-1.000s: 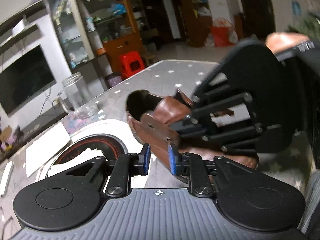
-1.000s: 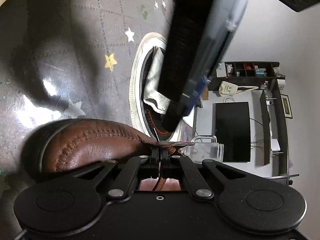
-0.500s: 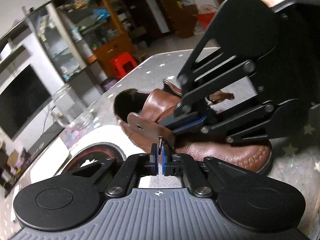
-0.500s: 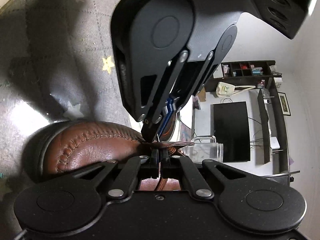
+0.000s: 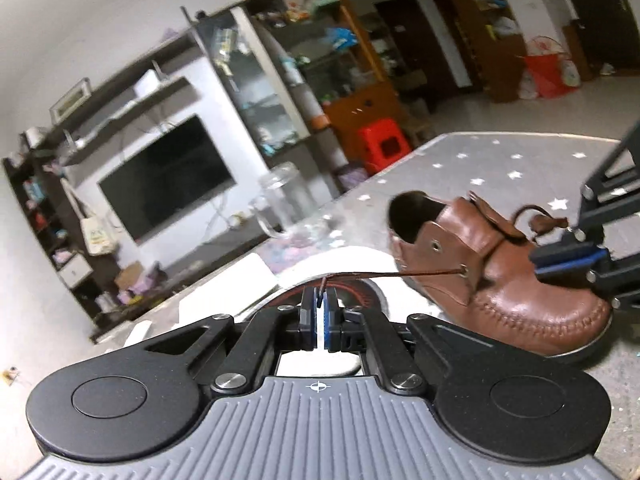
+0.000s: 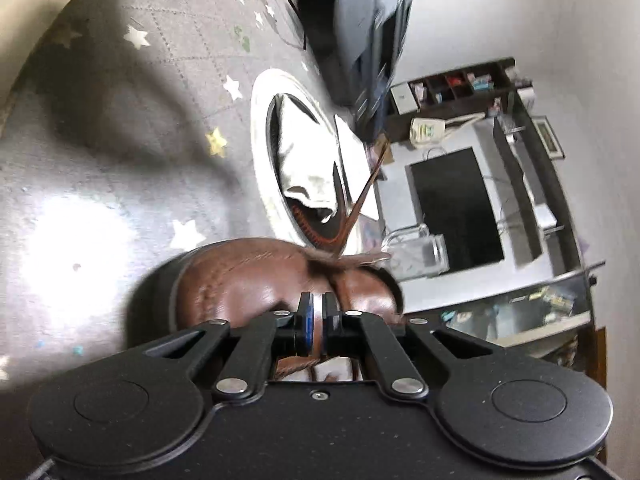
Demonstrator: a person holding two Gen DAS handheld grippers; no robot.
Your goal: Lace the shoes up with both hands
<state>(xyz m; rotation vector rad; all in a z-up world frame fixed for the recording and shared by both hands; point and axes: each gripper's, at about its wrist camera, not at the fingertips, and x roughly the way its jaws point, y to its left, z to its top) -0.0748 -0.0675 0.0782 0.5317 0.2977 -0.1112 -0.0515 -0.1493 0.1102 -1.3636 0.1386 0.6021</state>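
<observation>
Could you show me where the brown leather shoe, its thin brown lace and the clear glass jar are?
Brown leather shoe (image 5: 520, 300): left wrist view, on its side wall.
Thin brown lace (image 5: 400, 275): left wrist view, mid-span of the taut stretch.
Clear glass jar (image 5: 288, 196): left wrist view, on its body.

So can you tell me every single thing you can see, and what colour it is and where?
shoe: one, brown leather, on the table
lace: one, brown, stretched from a shoe eyelet to the left gripper
table: one, grey with stars
glass mug: one, clear, behind the shoe
round white plate: one, dark middle with a pale cloth on it, beside the shoe
TV: one, black, on the wall
stool: one, red, on the floor
left gripper: black, shut on the lace
right gripper: black, shut, over the shoe
</observation>
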